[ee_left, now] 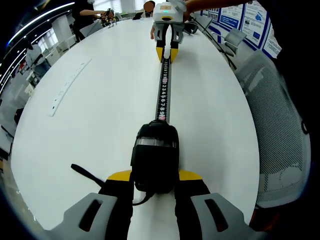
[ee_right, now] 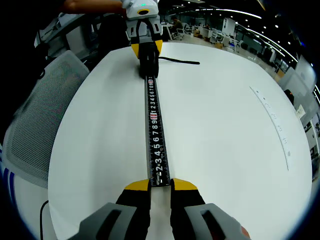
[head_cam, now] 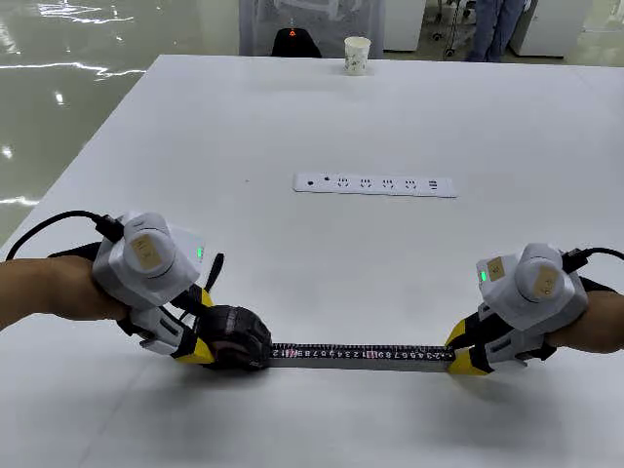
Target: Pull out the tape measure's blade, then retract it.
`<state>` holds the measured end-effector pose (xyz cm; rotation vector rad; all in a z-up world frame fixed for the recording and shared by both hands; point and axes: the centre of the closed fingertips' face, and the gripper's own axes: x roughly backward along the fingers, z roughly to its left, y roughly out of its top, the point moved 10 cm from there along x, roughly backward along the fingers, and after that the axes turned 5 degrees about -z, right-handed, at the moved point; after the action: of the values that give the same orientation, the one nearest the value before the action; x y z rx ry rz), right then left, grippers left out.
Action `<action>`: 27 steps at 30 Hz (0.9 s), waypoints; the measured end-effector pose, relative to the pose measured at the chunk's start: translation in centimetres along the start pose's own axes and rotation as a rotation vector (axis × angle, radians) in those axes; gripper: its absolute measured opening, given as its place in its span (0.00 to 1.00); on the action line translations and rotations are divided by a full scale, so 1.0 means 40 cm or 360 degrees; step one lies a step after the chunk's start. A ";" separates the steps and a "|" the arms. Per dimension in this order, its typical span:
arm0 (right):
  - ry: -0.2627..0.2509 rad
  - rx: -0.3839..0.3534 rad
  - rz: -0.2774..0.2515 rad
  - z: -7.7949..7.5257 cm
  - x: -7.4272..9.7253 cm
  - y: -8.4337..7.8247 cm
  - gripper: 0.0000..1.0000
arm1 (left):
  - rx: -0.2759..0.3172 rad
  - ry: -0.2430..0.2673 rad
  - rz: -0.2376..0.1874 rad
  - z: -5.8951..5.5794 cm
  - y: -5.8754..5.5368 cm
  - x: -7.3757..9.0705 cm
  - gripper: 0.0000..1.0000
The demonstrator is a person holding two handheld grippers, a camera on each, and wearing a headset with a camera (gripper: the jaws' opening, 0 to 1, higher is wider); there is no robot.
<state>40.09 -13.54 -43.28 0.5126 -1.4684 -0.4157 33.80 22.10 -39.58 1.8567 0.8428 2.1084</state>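
- Head view: the tape measure's black case (head_cam: 239, 338) rests on the white surface (head_cam: 390, 263) near its front edge, clamped in the left claw (head_cam: 202, 343).
- The blade (head_cam: 361, 354) is drawn out to the right. It lies flat on the surface and runs straight from the case to the right claw (head_cam: 460, 353).
- Right gripper view: the right claw is clenched on the blade's end, and the printed numerals face up.
- Left gripper view: the yellow jaw tips press against both sides of the case. A black wrist strap (ee_left: 87, 172) trails off to one side.
- A white power strip (head_cam: 374, 184) lies farther back, well apart from the blade. A paper cup (head_cam: 357, 55) stands at the far edge.
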 end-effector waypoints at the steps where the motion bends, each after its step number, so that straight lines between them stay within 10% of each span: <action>1: 0.0003 0.0002 0.0006 -0.001 0.000 0.000 0.11 | 0.0004 0.0000 -0.0001 -0.001 0.001 0.000 0.26; 27: 0.0001 0.0028 0.0064 0.001 -0.001 0.007 0.13 | -0.0007 0.0030 0.0041 0.007 0.001 -0.004 0.27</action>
<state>40.04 -13.27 -43.16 0.4966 -1.4803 -0.3710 34.10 22.06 -39.66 1.8582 0.8216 2.1446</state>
